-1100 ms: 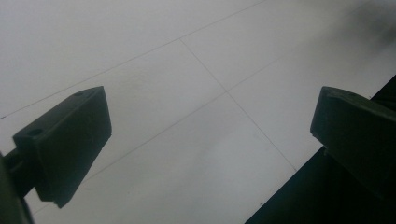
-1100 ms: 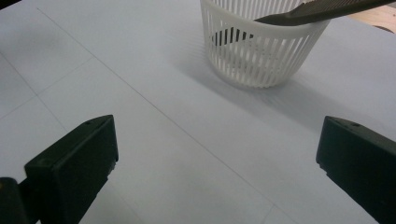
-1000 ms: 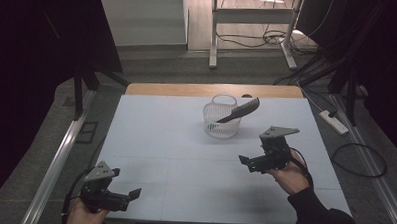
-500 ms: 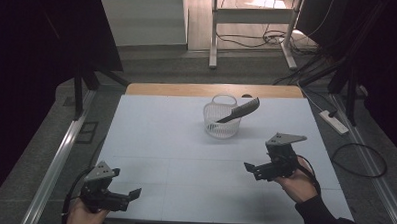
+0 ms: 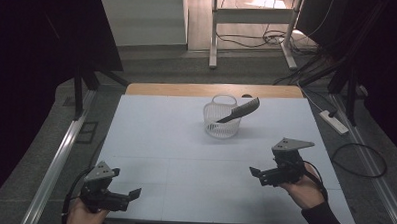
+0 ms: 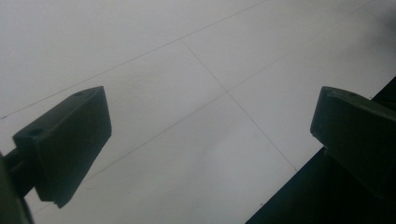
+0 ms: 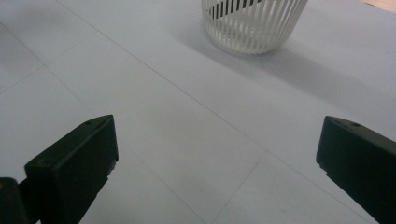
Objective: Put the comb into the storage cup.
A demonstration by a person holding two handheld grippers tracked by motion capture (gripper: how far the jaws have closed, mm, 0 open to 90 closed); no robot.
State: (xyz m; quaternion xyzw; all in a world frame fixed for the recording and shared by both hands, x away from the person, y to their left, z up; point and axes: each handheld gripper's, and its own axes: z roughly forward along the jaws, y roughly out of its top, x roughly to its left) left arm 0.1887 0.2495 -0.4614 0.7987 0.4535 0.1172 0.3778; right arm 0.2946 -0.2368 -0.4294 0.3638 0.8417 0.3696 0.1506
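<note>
White slatted basket (image 5: 222, 122) stands on the table (image 5: 160, 140) near the middle of its far edge, with a dark comb (image 5: 239, 111) leaning in it — lower end inside the basket, upper end sticking out over the rim toward the far right corner. Right gripper (image 5: 257, 174) is held just above the table near the right edge, jaws wide apart and holding nothing; basket and comb sit well beyond the jaws, toward the far edge. In the right gripper view the basket (image 7: 254, 23) shows at the top, above the gap between the jaws, well apart from both. Left gripper (image 5: 133, 194) is at the near left corner — jaws also apart and holding nothing, over bare table (image 6: 187, 93) by the near edge, far from the basket.
</note>
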